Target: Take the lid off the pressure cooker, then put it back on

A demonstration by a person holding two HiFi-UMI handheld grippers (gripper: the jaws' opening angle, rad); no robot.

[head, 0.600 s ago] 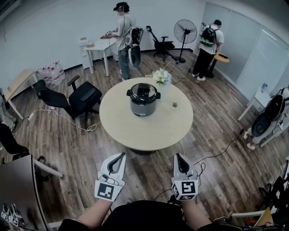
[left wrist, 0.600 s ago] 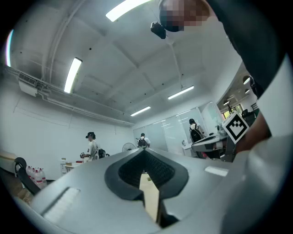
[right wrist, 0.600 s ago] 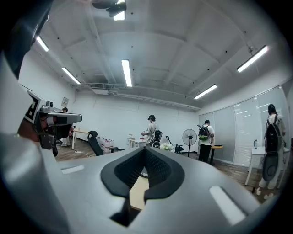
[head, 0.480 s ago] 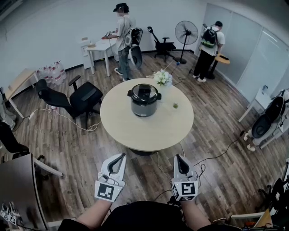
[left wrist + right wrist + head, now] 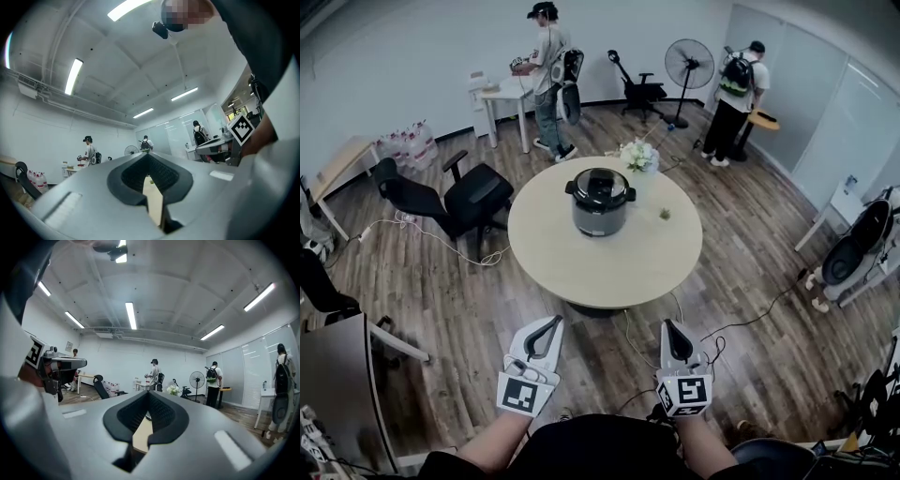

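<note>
Moved since earlier: person [image 5: 547, 80] at the far white desk [image 5: 502, 94], stepped slightly back. Left gripper [image 5: 553, 323] and right gripper [image 5: 669, 326]: jaws fully closed, empty, short of the round table [image 5: 581, 272]. Pressure cooker [image 5: 600, 211], lid [image 5: 600, 186] on, stands on that table, well apart from both.

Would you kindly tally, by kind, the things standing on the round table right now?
Pressure cooker: 1
Bunch of white flowers: 1
Small green item: 1
Total: 3
</note>
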